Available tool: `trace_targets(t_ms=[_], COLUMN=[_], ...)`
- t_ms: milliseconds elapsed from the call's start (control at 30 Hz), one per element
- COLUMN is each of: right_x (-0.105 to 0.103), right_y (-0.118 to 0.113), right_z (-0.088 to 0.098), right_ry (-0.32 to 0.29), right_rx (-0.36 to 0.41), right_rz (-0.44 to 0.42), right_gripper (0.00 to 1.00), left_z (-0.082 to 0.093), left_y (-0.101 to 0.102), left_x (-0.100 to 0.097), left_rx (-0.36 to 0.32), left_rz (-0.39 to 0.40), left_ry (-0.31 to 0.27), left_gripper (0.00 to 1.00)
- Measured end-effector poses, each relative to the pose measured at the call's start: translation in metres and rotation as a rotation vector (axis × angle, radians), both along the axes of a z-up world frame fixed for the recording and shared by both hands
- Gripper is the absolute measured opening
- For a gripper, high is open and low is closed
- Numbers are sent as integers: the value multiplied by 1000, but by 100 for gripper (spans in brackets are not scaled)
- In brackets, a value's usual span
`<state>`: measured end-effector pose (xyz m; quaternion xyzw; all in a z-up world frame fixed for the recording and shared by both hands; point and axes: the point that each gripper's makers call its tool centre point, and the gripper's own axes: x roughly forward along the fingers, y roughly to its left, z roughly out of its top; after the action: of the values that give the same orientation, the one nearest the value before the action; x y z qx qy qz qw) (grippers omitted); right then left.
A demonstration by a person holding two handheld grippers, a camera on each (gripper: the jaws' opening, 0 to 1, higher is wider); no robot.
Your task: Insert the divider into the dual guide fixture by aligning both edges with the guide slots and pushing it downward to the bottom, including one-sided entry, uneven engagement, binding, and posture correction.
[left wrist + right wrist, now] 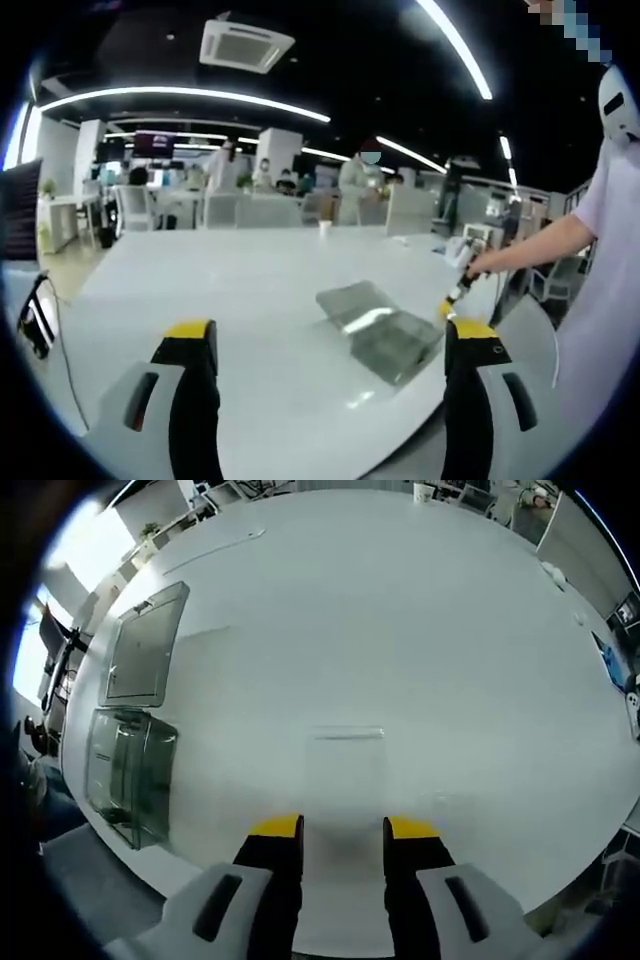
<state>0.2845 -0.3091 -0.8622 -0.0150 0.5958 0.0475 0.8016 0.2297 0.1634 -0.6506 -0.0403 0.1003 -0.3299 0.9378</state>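
The white table [420,630] carries everything. On it, in the right gripper view, a clear box [130,775] stands near the table's left edge, with a flat clear lid [145,655] lying just beyond it. This box appears to be the guide fixture; its slots cannot be made out. In the left gripper view the same box [395,340] and lid [355,300] lie ahead, toward the right jaw.

The divider [345,765], a thin clear sheet, lies flat on the table directly ahead of the right gripper [342,827], its near edge close to the tips. Its long axis seems to run away from the gripper, though the edges are faint. It is well apart from the box, which sits off to its left.

The right gripper's jaws stand apart, holding nothing. The left gripper [330,335] is likewise spread and empty.

Judgement: the right gripper is nearer the divider and should take it. The sheet has not yet been picked up.
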Motion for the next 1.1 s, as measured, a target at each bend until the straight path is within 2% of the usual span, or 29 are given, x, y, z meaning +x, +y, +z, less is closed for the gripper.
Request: trace_targets(t_ms=[767,1100], right_x=[7,8], right_y=[22,48], right_z=[48,74], right_ry=[-173,-285], right_rx=[25,75], right_rz=[124,192], right_gripper=[27,27], left_z=[-3,-3], left_y=[-15,-26], left_x=[5,9], left_rx=[10,6], left_rz=[-36,-59], left_ry=[17,23], left_gripper=[91,90])
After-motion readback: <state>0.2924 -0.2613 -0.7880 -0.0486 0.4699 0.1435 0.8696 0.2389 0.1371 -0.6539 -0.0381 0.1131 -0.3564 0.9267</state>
